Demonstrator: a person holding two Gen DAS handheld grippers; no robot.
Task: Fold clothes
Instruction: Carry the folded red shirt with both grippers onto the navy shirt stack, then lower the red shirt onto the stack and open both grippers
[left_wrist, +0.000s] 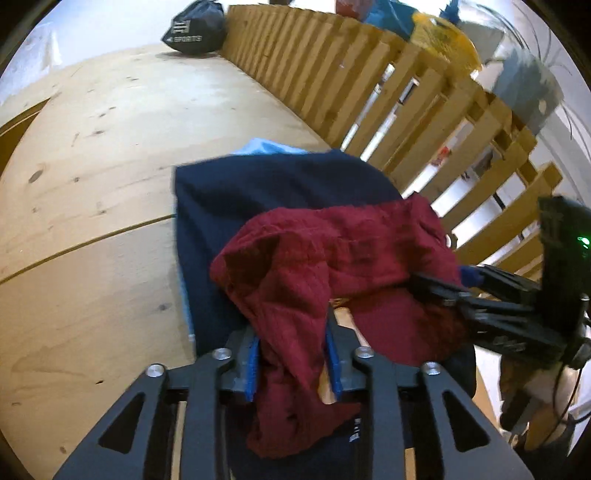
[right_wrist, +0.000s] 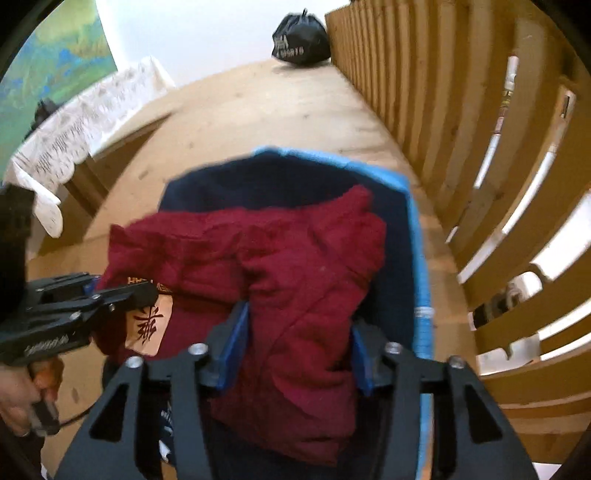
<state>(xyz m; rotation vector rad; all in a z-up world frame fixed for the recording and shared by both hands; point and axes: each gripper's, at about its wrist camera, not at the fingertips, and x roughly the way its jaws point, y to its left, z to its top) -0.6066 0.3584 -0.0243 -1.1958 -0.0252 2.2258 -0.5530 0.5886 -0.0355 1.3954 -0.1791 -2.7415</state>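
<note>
A dark red garment (left_wrist: 332, 258) (right_wrist: 258, 258) with a tan printed patch (right_wrist: 149, 325) lies bunched over a folded navy garment (left_wrist: 258, 184) (right_wrist: 258, 181), which sits on a light blue one (left_wrist: 266, 146) (right_wrist: 417, 229). My left gripper (left_wrist: 291, 358) is shut on a fold of the red garment; it also shows in the right wrist view (right_wrist: 110, 291). My right gripper (right_wrist: 295, 332) is shut on another fold of the red garment; it also shows in the left wrist view (left_wrist: 436, 284).
The clothes lie on a wooden surface (left_wrist: 92, 166) (right_wrist: 258, 110). A wooden slat railing (left_wrist: 369, 92) (right_wrist: 461, 129) runs along the right. A black sports bag (left_wrist: 195, 29) (right_wrist: 301, 38) sits at the far end. A white patterned cloth (right_wrist: 74, 122) lies left.
</note>
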